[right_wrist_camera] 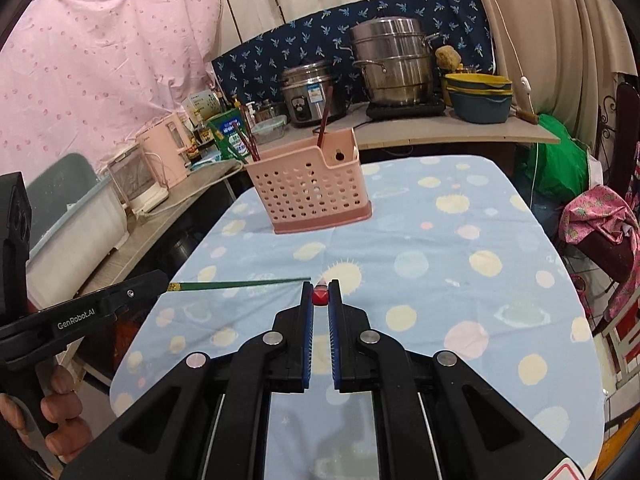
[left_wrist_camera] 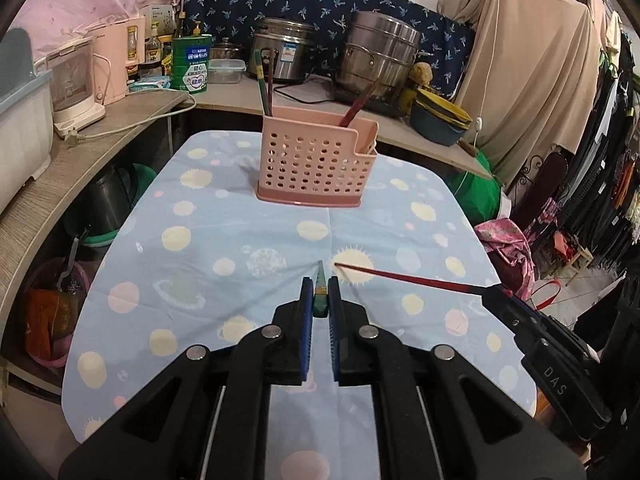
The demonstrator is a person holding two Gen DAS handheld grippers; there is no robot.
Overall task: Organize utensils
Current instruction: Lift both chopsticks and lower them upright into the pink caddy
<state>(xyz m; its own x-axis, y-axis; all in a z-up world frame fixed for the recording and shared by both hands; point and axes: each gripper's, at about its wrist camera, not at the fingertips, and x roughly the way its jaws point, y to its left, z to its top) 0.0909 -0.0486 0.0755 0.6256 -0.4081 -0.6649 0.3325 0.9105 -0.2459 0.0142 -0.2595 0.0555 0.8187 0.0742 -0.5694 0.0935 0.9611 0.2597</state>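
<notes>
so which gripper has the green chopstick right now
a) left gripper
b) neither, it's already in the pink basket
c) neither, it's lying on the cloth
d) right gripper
a: the left gripper is shut on the green chopstick, which sticks out level above the blue cloth, while the right gripper is shut on the red chopstick.
</notes>
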